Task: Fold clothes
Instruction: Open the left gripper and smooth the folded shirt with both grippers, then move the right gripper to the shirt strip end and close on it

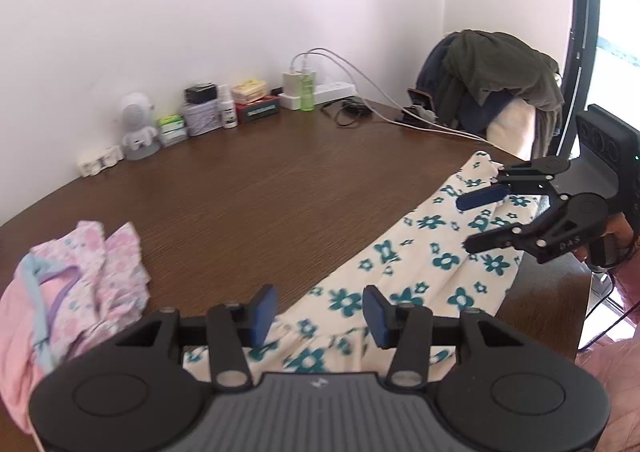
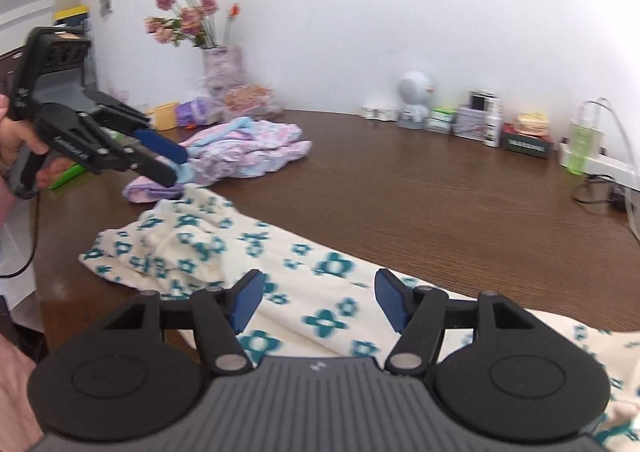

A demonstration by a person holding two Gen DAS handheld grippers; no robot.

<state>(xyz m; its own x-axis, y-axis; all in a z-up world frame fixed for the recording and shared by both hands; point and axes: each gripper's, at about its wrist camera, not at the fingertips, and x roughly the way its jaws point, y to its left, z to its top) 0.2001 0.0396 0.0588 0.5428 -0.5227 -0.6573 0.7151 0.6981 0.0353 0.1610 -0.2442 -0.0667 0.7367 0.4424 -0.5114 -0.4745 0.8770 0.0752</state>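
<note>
Blue-padded left gripper (image 1: 318,314) spread apart, holding nothing, over the near end of the cream garment with teal flowers (image 1: 420,268). Right gripper (image 2: 316,302) likewise parted and ungripped above the same cloth, which lies stretched along the brown wooden table (image 1: 248,188) edge. Pink floral clothes pile (image 2: 248,152) sits apart, farther left. Small clutter lines the wall.

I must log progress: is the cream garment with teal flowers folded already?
Not folded: the cream floral garment lies stretched out across the table, one end bunched.
</note>
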